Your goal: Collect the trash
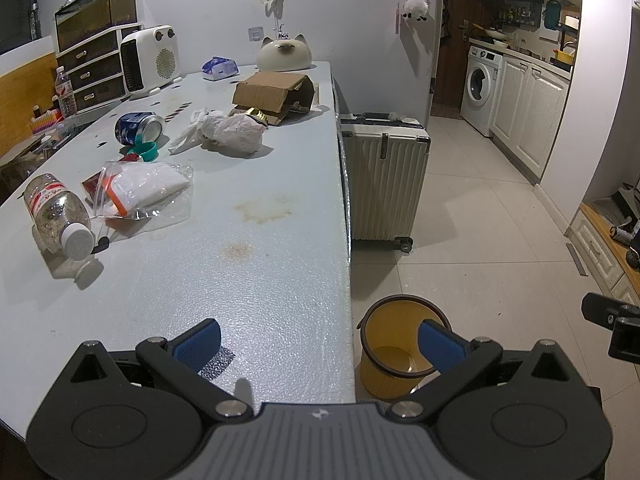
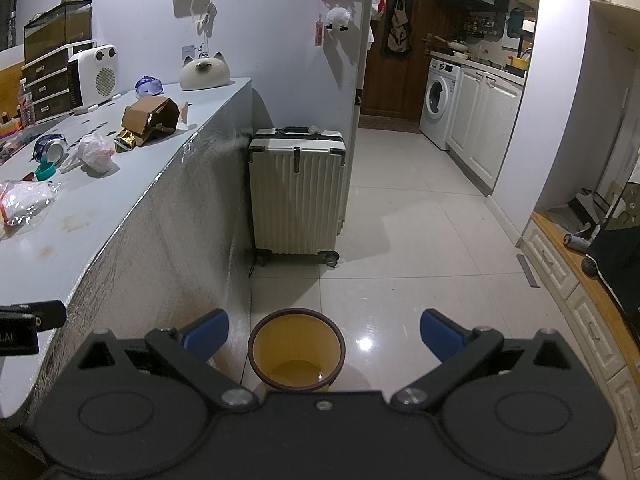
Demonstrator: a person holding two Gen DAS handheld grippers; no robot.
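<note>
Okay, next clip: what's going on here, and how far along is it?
A person holds two grippers at the near end of a table, and both are open and empty. The left gripper hovers over the table's near edge; the right gripper hangs above the yellow bin on the floor, which looks empty. The trash remains on the table: plastic bottle, clear bag, can, crumpled bag and cardboard box.

We see a wide bare stretch of the table [image 1: 256,280] at its near end. Farther along, a plastic bottle [image 1: 58,216], a zip bag [image 1: 144,192], a can [image 1: 138,128], a crumpled bag [image 1: 228,130] and a cardboard box [image 1: 272,94] crowd it. The yellow bin [image 2: 296,350] stands open-topped on clear floor beside the table; a suitcase [image 2: 298,192] blocks the far corner.
</note>
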